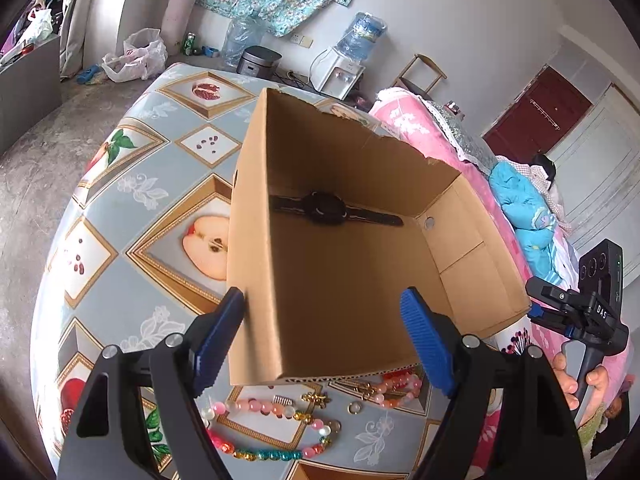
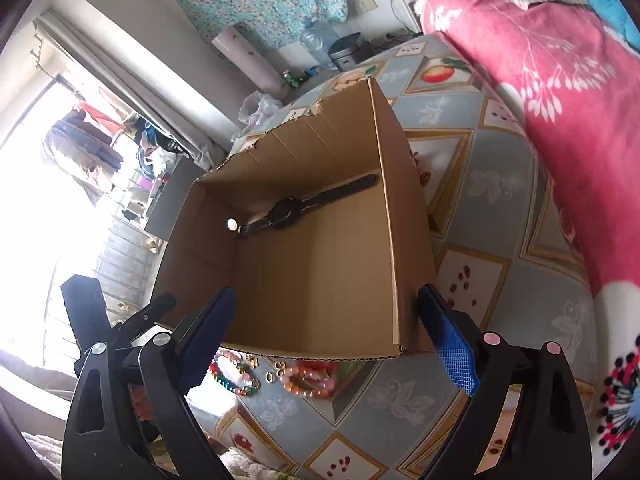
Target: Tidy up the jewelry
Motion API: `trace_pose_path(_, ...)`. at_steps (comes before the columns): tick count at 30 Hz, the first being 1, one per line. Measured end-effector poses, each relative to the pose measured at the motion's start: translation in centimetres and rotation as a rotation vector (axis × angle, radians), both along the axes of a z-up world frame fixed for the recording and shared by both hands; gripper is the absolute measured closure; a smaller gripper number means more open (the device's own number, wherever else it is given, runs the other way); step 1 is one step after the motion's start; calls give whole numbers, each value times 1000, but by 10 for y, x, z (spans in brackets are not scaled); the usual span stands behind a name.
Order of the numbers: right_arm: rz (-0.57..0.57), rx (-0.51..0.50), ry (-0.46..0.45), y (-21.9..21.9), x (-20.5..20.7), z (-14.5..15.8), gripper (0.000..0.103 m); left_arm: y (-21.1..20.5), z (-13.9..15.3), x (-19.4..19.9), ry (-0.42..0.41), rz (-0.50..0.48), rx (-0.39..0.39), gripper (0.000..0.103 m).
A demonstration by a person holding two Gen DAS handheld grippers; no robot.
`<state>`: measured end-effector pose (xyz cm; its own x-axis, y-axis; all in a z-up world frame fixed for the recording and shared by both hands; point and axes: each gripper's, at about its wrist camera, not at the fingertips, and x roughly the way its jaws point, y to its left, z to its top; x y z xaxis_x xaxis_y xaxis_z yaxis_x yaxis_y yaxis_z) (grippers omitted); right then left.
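An open cardboard box stands on the worktop, which is covered in a grey-blue cloth printed with framed fruit pictures. Inside, a black wristwatch lies flat on the bottom against the far wall, its strap stretched out to both sides. The box's far rim is torn and ragged.

The rest of the jewelry sits on the worktop just outside the box's near wall — a long necklace of pink, white and teal beads looped towards the near edge, an orange-pink bead bracelet beside it nearer the box's right corner, a small gold clip and a ring between them.

The left gripper hangs over the near wall of the box with its blue-padded jaws spread wide and nothing between the pads; the box's left wall runs up just beside the left finger. The right gripper is likewise spread wide and empty above the same near wall, seen also at the right margin of the left wrist view, where a hand holds its handle. A pink floral blanket lies beyond the worktop's right edge.
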<state>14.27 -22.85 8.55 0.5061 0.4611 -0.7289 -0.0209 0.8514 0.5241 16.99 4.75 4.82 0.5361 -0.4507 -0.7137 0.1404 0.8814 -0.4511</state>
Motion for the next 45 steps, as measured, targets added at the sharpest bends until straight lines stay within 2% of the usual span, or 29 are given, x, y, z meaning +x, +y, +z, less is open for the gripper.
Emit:
trace_pose_path(7, -5, -19, 16, 2, 6, 1, 14, -1, -6, 6, 16, 4, 1, 25)
trace_pose_path(11, -21, -31, -5, -3, -7, 9, 15, 1, -1, -2, -22, 5, 33, 24)
trace_pose_path(16, -54, -161, -65, -1, -36, 26, 13, 11, 12, -26, -88, 34, 120, 18)
trace_pose_path(18, -44, -217, -102, 5, -52, 32, 8, 18, 14, -40, -94, 42, 136, 16)
trace_pose_path(21, -14, -319, -157, 19, -77, 36, 8, 24, 9, -63, -83, 53, 154, 10)
trace_pose_path(25, 65, -414, -138, 43, -98, 17, 8, 25, -18, -91, -1, 58, 226, 8)
trace_pose_path(29, 136, -485, -42, 64, -113, -23, 8, 22, -49, -109, 114, 55, 282, 8)
trace_pose_path(34, 174, -509, 63, 75, -119, -61, 8, 20, -72, -118, 172, 69, 319, 8)
trace_pose_path(38, 173, -532, 106, 75, -115, -78, 8, 17, -77, -116, 158, 78, 366, 6)
trace_pose_path(41, 178, -591, 83, 80, -114, -81, 8, 12, -81, -114, 159, 70, 425, 6)
trace_pose_path(44, 165, -585, 79, 78, -112, -82, 8, 4, -84, -114, 148, 47, 500, 5)
trace_pose_path(45, 163, -589, 78, 79, -112, -82, 8, 3, -84, -115, 143, 50, 499, 5)
